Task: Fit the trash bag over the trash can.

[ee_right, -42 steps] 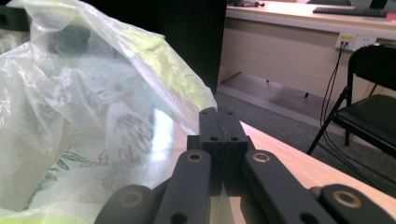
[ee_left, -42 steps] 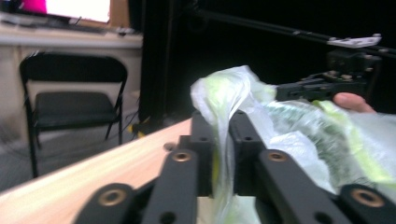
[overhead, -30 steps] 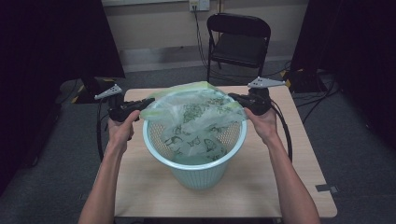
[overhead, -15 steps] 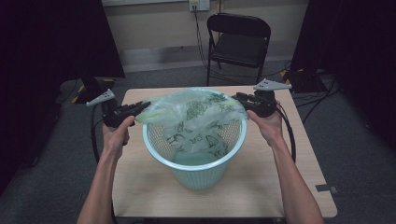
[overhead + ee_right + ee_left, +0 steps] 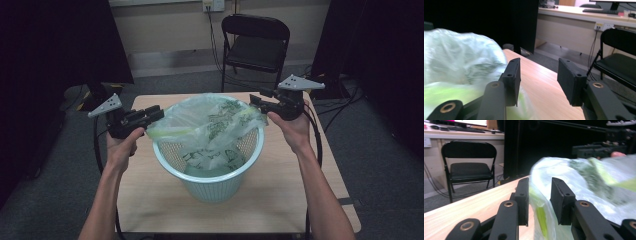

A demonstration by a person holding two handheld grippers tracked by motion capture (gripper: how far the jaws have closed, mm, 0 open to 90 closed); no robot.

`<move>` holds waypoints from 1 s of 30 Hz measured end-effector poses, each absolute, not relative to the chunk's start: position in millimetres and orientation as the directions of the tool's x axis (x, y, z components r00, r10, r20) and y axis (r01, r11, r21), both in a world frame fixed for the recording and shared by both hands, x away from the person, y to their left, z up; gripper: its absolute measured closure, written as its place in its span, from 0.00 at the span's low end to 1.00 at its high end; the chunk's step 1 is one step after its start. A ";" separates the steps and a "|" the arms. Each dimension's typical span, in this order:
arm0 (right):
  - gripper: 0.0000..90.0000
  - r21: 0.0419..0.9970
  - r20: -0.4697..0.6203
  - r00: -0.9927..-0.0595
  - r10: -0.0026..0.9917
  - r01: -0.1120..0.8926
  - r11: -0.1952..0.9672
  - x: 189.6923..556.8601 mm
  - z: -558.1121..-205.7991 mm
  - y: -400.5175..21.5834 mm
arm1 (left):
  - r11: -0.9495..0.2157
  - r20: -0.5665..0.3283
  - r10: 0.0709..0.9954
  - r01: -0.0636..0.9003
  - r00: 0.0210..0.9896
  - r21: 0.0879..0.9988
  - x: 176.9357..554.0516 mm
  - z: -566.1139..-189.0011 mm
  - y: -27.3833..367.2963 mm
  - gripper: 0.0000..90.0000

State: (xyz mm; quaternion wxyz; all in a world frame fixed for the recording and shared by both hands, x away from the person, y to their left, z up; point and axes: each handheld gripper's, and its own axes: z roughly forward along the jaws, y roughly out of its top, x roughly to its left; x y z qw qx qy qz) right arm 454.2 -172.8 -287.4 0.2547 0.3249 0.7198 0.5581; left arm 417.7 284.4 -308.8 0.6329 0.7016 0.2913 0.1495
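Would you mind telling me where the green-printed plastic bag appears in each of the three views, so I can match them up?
High view: the plastic bag sits centre, draped in the mint basket.
Left gripper view: it spreads over the right half, its edge between the open jaws.
Right gripper view: it is at the left, beside the jaws.
Shared landmark: the black folding chair.

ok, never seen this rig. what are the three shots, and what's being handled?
A person stands at a wooden table with a hand-held gripper in each hand. The high view looks down from above; the other two come from cameras riding on each gripper, looking along its black jaws. On the table stands a pale blue mesh bin with a printed plastic bag draped in it. The left hand-held gripper has just been opening, its jaws apart with bag film between them, unpinched. The right hand-held gripper has just been opening too; the bag lies beside its jaws.
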 end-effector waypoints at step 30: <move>0.61 0.970 0.014 -0.704 0.711 0.183 0.162 439.4 -281.2 -160.3 | -0.051 -0.192 0.518 0.254 0.834 0.966 403.6 -307.2 292.8 0.75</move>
